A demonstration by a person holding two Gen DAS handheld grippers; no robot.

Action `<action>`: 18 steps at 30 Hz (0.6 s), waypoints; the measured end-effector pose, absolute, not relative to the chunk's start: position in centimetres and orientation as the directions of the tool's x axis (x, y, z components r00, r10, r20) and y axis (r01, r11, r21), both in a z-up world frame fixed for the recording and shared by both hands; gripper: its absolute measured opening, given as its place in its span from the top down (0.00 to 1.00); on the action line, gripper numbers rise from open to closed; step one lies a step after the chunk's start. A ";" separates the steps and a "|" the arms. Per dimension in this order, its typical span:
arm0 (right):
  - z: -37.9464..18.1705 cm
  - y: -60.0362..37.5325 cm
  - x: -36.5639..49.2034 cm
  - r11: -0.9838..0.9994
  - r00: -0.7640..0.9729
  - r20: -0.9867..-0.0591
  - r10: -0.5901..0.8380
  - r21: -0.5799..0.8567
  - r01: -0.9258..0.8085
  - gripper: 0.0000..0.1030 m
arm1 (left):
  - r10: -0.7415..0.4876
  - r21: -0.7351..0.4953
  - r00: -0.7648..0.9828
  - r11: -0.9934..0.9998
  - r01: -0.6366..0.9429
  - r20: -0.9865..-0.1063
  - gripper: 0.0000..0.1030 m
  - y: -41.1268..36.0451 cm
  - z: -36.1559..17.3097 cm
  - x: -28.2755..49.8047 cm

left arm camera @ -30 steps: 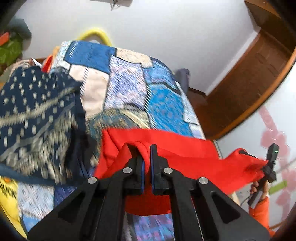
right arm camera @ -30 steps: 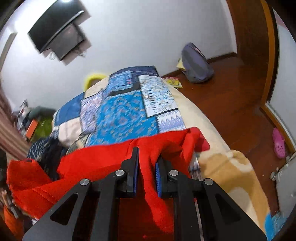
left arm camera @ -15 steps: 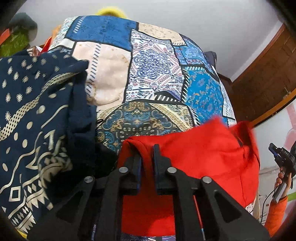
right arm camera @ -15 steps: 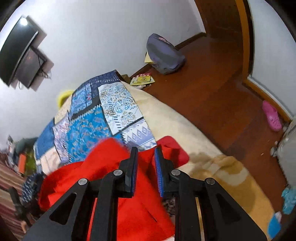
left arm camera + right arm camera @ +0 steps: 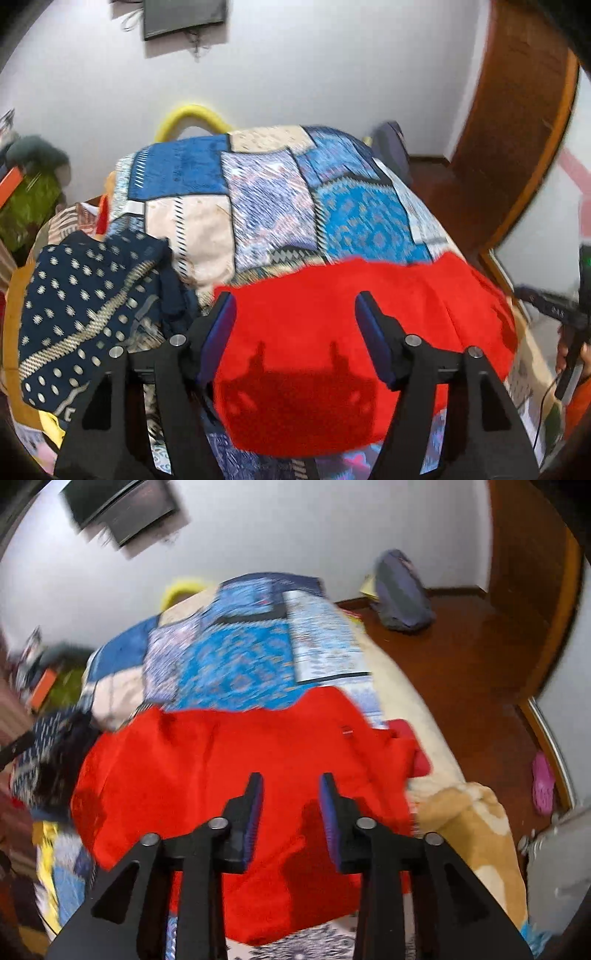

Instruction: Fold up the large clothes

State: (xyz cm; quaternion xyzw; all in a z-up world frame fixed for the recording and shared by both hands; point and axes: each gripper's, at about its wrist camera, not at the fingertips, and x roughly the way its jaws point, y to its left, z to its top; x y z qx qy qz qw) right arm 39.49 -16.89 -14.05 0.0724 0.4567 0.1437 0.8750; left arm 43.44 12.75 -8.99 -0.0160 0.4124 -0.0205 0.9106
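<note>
Now both your tools have let go: the left gripper (image 5: 295, 317) spread wide and the right gripper (image 5: 290, 797) partly open, each empty, where half a second ago they pinched the red garment (image 5: 236, 775), which lies dropped on the near patchwork bed (image 5: 266, 199), ready for smoothing.

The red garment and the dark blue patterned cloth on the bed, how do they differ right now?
The red garment is plain, one solid colour; the dark blue patterned cloth carries pale dots and bands. The red garment lies spread fairly flat in front of both open claws, left claw and right claw; the dark blue cloth sits bunched in a heap off to the left. Both rest on the patchwork bedspread, and neither is gripped.
</note>
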 end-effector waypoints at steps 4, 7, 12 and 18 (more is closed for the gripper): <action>-15.1 -12.7 38.4 0.931 0.514 -0.788 0.339 0.202 -0.304 0.58 | -0.102 -0.056 0.601 0.994 0.095 -0.793 0.36 10.0 -12.4 42.7; -17.0 -9.6 37.5 0.910 0.480 -0.819 0.314 0.115 -0.398 0.56 | -0.127 -0.057 0.558 0.989 0.140 -0.820 0.36 8.0 -15.5 42.3; -20.8 -7.7 36.3 0.889 0.527 -0.839 0.131 -0.136 -0.438 0.51 | -0.143 -0.095 0.483 0.988 0.123 -0.864 0.36 6.7 -21.6 42.4; -20.6 -10.3 34.5 0.872 0.594 -0.792 0.143 -0.184 -0.454 0.37 | -0.133 -0.118 0.543 0.991 0.062 -0.829 0.16 8.5 -23.3 40.9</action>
